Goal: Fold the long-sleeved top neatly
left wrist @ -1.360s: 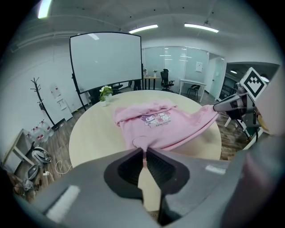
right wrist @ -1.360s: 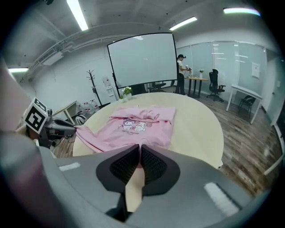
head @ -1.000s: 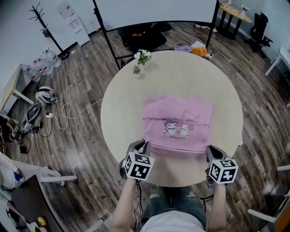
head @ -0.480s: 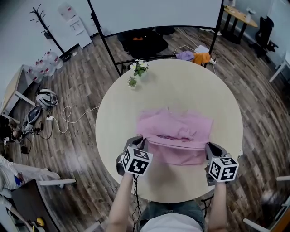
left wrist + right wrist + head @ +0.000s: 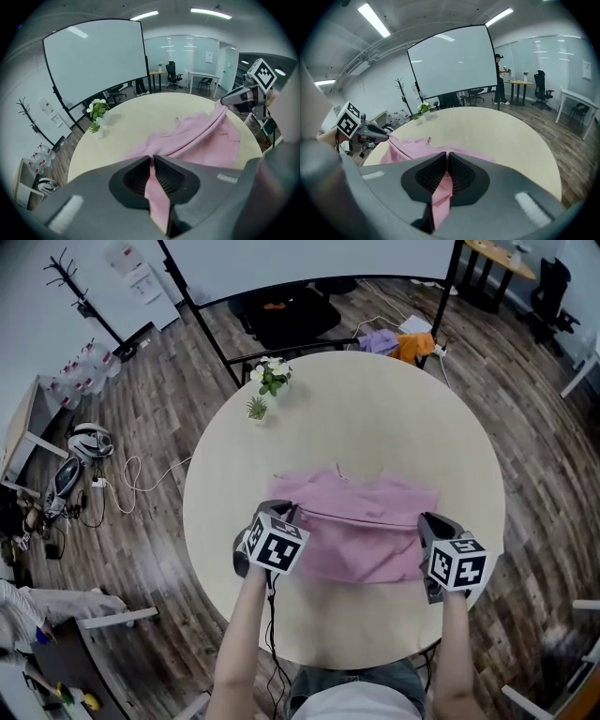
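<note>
Pinching, left: the left gripper (image 5: 284,515) has its jaws pressed together on the pink long-sleeved top (image 5: 361,545). In the left gripper view the cloth is squeezed between the ribbed black pads (image 5: 138,176) and trails back toward the camera.
Pinching, right: the right gripper (image 5: 427,521) is clamped on the top's other side in the same way. In its own view a pink strip runs between its pads (image 5: 430,175).
Marker cubes: one marker cube (image 5: 275,547) sits on each gripper, showing black-and-white square patterns rather than letters.
Forearms: a bare forearm (image 5: 242,643) reaches in behind each gripper from the bottom edge of the head view.
Top: it lies on the near half of the table. The gripped edge is lifted into a taut line from one gripper to the other, with the rest spread flat under and beyond it. The neckline points to the far side.
Table: the round, pale wooden table (image 5: 375,413) is bare beyond the garment.
Plants: a white-flowered potted plant (image 5: 271,376) and a smaller green plant (image 5: 257,409) stand near the far-left rim, well apart from the top.
Beyond: a large white screen (image 5: 93,65) stands on a black frame, with a coat rack (image 5: 70,273) to its left. Orange and purple cloth (image 5: 403,341) lies on the wood floor.
</note>
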